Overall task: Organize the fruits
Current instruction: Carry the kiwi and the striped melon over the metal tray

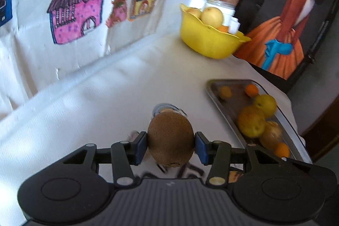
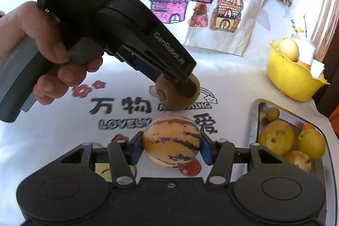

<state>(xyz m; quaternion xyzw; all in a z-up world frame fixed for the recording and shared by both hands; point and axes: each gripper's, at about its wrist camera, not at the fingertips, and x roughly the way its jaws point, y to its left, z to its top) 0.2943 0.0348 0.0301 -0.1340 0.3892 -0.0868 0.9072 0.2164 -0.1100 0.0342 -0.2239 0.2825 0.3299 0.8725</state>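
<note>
Brown kiwi (image 1: pixel 170 139) clamped left, striped melon (image 2: pixel 172 142) clamped right

Kiwi (image 1: pixel 170 142) clamped in my left gripper (image 1: pixel 170 146), above the worktop (image 1: pixel 101 111). Striped melon (image 2: pixel 172 141) clamped in my right gripper (image 2: pixel 172 146). Tray (image 2: pixel 257 118) of fruit to the right, bowl (image 2: pixel 290 79) behind it.
</note>
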